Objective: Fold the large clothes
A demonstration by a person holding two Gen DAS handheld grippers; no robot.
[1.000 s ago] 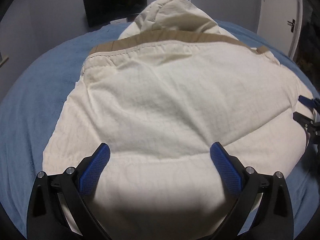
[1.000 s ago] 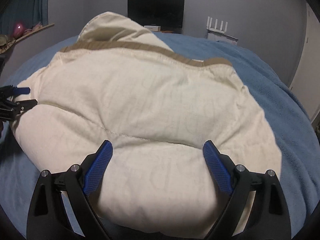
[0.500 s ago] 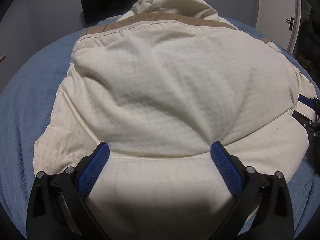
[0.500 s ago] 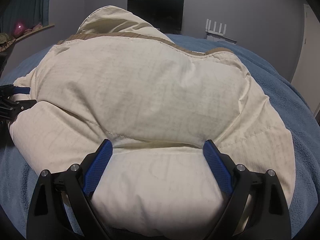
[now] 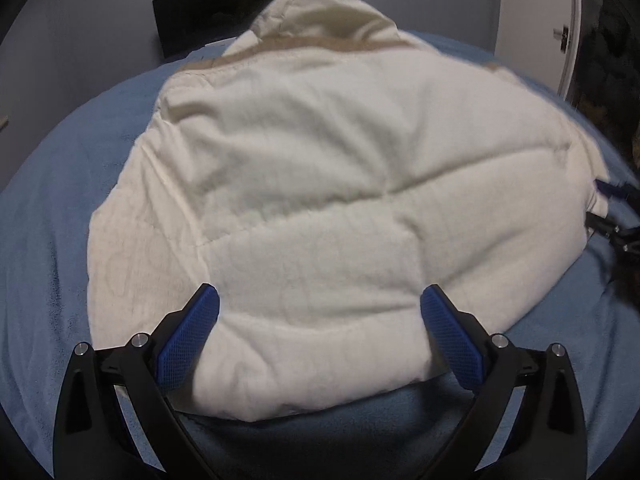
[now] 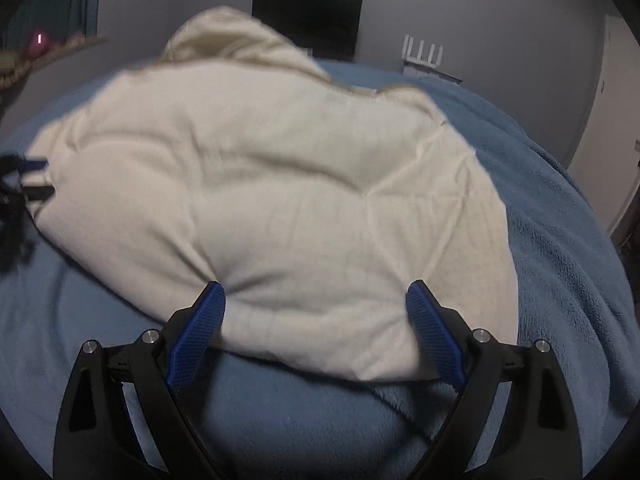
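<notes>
A cream quilted jacket (image 5: 340,168) lies folded in a puffy heap on a blue blanket (image 5: 60,200), its hood (image 5: 320,12) and tan band (image 5: 304,44) at the far end. My left gripper (image 5: 319,294) is open, its blue pads either side of the jacket's near edge. Seen from the right wrist, the same jacket (image 6: 260,184) spreads to the left, and my right gripper (image 6: 315,287) is open astride its near corner. Each gripper shows at the other view's edge: the right gripper (image 5: 612,216), the left gripper (image 6: 24,184).
The blue blanket (image 6: 560,240) covers the bed on all sides of the jacket. A dark monitor (image 6: 308,20) and a white router (image 6: 424,50) stand against the grey back wall. A white door (image 5: 532,20) is at the right.
Both grippers have drawn back and up from the jacket. Its near edge now lies on the blanket, with blue cloth showing in front of it. The heap has settled lower.
</notes>
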